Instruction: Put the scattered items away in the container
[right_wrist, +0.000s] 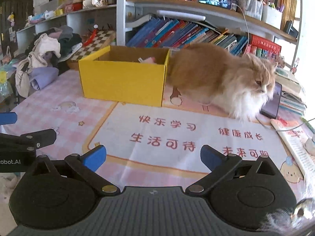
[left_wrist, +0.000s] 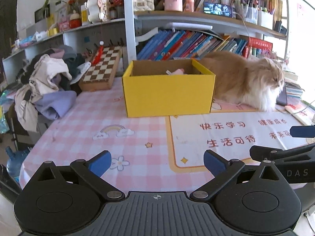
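With both the left tongs (left_wrist: 157, 164) and right tongs (right_wrist: 153, 158) spread apart and empty, you pull back gently from the yellow box (left_wrist: 169, 93) on the bench (left_wrist: 78, 118), where a pink item (left_wrist: 178, 71) lies inside, minding the cat (right_wrist: 226, 78) beside it.

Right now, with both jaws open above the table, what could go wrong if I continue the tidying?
1. The cat stands right beside the yellow box; a move toward the box could startle or bump it.
2. The cat may step on or knock the phone leaning behind it.
3. The left gripper and right gripper sit close side by side and could collide.
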A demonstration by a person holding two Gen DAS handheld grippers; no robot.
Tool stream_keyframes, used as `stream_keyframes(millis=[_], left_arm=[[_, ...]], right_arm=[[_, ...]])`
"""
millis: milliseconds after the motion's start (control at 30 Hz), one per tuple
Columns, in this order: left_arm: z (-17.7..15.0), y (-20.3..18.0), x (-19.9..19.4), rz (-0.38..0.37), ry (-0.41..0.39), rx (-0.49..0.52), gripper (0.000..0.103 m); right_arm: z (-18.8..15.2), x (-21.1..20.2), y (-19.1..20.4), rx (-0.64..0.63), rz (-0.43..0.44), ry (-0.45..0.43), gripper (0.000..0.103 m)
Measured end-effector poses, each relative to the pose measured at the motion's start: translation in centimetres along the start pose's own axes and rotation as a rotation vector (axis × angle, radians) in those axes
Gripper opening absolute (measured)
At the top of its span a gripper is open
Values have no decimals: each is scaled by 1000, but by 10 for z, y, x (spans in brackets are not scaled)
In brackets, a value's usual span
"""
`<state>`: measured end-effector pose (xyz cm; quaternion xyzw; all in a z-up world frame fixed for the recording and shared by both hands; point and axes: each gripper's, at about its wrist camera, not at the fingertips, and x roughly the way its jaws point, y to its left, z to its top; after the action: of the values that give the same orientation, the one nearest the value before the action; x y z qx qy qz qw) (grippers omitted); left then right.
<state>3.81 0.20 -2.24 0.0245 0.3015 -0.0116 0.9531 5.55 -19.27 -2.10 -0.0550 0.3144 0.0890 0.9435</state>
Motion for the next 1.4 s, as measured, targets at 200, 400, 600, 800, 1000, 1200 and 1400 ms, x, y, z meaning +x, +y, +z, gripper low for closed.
stream_keyframes(millis=[200,400,600,800,1000,1200,1400], left_arm=[[-4,-1,5,-4,50,9,102],[-8,-2,3,-1,58,22,102],[-9,-2,7,3,77,34,102],[-9,-4,9,6,88,39,102],[-8,-5,8,0,106,24,102],[-10,-5,6,7,100,32,102],[-9,-7,3,10,81,49,102]], right_arm=[[-2,4,0,9,-1,42,103],[-4,6,2,26,-1,63,103],[-10,9,4,29,-5,78,103],[-11,10,2,32,-11,85,103],[-11,7,1,29,-23,90,103],[-12,5,1,33,-16,74,103],[-11,7,1,36,-9,79,103]])
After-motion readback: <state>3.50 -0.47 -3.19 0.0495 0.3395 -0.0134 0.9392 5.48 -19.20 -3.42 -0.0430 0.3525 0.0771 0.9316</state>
